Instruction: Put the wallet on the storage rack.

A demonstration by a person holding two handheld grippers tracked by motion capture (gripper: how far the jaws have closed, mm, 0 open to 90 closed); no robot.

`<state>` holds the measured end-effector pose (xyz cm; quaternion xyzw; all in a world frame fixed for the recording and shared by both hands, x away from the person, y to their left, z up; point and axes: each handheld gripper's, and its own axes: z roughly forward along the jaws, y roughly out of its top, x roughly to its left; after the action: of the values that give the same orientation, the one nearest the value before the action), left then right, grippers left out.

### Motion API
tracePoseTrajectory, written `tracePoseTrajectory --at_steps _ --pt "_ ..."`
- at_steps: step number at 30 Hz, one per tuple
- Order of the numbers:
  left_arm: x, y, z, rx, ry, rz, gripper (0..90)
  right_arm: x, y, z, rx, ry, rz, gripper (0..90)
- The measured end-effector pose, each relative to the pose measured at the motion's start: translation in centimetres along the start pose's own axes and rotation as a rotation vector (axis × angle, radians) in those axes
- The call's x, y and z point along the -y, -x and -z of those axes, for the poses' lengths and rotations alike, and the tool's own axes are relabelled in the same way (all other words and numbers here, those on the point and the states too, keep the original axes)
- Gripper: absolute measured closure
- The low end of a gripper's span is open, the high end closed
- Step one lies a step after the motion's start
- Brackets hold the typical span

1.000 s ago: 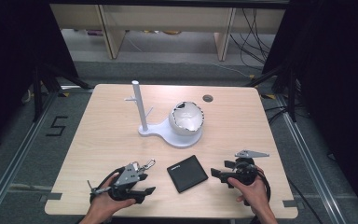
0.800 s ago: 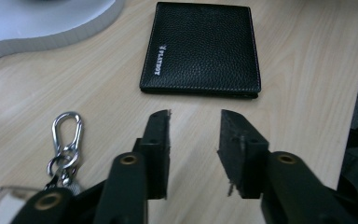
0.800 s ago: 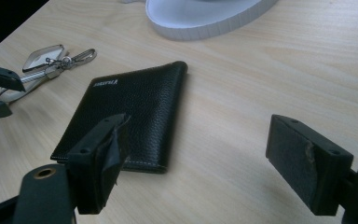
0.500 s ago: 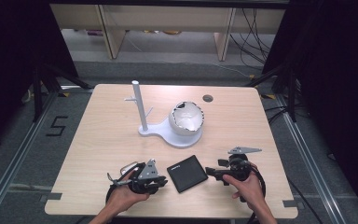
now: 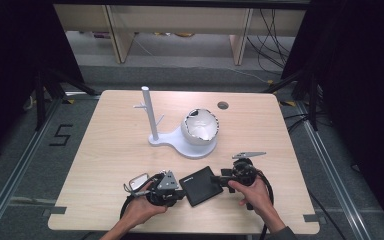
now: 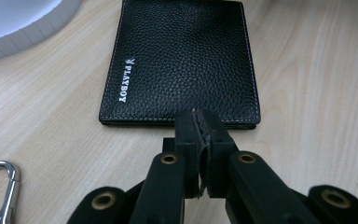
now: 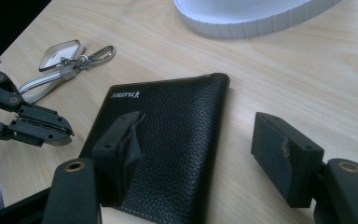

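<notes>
High view, left to right: left gripper (image 5: 176, 189) at 9 o'clock of the black wallet (image 5: 203, 185), its fingers (image 6: 200, 140) pressed together on nothing, tips just short of the wallet's near edge; the wallet lies flat on the bench (image 5: 105, 150), at 6 o'clock of the white stand (image 5: 180, 142). Right gripper (image 5: 225, 176) at 3 o'clock of the wallet, fingers (image 7: 121, 154) apart and just been closing, straddling the wallet's corner without pressing it. Key ring (image 7: 74, 58) lies beside the left gripper.
</notes>
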<state>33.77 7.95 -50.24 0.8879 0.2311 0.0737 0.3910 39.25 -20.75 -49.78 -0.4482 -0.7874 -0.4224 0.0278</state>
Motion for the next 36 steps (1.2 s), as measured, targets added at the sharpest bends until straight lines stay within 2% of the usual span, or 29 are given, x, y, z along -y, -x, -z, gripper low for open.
tracePoseTrajectory --at_steps 1,3,4,6,7,8,11,14,15,16,17,18,21,22,24,26,27,29,32,33,36 --pt "0.0 0.0 -0.2 -0.002 0.002 0.013 86.7 -0.1 0.0 -0.2 0.000 -0.008 -0.006 35.4" --pt "0.0 0.0 -0.3 0.004 -0.011 0.002 86.9 -0.1 0.2 -0.5 -0.004 -0.012 -0.003 37.1" --pt "0.0 0.1 -0.4 -0.005 -0.013 0.009 87.0 -0.2 0.2 -0.7 -0.012 -0.015 -0.007 37.5" --pt "0.0 0.1 -0.6 0.009 -0.019 0.011 87.0 -0.3 0.1 -0.8 -0.019 -0.019 -0.014 38.7" --pt "-0.1 0.2 -0.8 0.007 -0.025 0.003 87.0 -0.3 -0.2 -1.1 -0.030 -0.030 -0.054 39.6" --pt "-0.1 0.2 -0.8 0.007 -0.025 0.003 87.0 -0.3 0.0 -1.2 -0.023 -0.031 -0.015 40.1" --pt "-0.2 0.5 -1.3 0.001 -0.041 -0.036 86.7 -0.3 -0.2 -1.6 -0.028 -0.048 -0.013 41.2" --pt "-0.3 0.5 -1.3 0.015 -0.049 -0.041 86.6 -0.3 -0.4 -2.0 -0.018 -0.071 -0.014 42.5" --pt "-0.2 0.6 -1.4 0.011 -0.037 -0.016 86.7 -0.3 -0.5 -2.1 -0.019 -0.063 -0.018 42.8" --pt "-0.2 0.6 -1.4 0.011 -0.037 -0.016 86.7 -0.3 -0.5 -2.1 -0.019 -0.063 -0.018 42.8" --pt "-0.2 0.5 -1.4 0.016 -0.042 -0.024 86.7 -0.3 -0.6 -2.1 -0.018 -0.073 -0.053 44.6" --pt "-0.3 0.5 -1.4 0.013 -0.049 -0.031 86.8 -0.3 -0.3 -2.1 -0.013 -0.061 -0.028 45.8" --pt "-0.3 0.6 -1.4 0.010 -0.046 -0.021 86.8 -0.3 -0.1 -2.0 -0.030 -0.054 -0.071 49.6" --pt "-0.3 0.6 -1.4 0.010 -0.046 -0.021 86.8 -0.3 -0.1 -2.0 -0.030 -0.054 -0.071 49.6" --pt "-0.3 0.6 -1.5 0.006 -0.044 -0.024 86.8 -0.2 0.4 -1.8 -0.071 -0.030 -0.119 54.3" --pt "-0.3 0.6 -1.5 0.006 -0.044 -0.024 86.8 -0.2 0.3 -1.7 -0.076 -0.025 -0.166 56.5" --pt "-0.2 0.6 -1.5 0.008 -0.043 -0.022 86.8 -0.1 0.5 -1.6 -0.090 -0.018 -0.161 57.6" --pt "-0.2 0.6 -1.4 0.009 -0.050 -0.031 86.8 -0.2 0.4 -1.6 -0.081 -0.015 -0.173 59.1" --pt "-0.2 0.6 -1.4 0.008 -0.050 -0.033 86.8 -0.2 0.6 -1.2 -0.107 0.003 -0.171 65.3" --pt "-0.2 0.6 -1.4 0.007 -0.049 -0.032 86.8 -0.2 0.5 -1.1 -0.112 0.011 -0.184 66.1" --pt "-0.2 0.6 -1.4 0.006 -0.045 -0.028 86.8 -0.3 0.5 -0.7 -0.139 0.034 -0.169 69.0"
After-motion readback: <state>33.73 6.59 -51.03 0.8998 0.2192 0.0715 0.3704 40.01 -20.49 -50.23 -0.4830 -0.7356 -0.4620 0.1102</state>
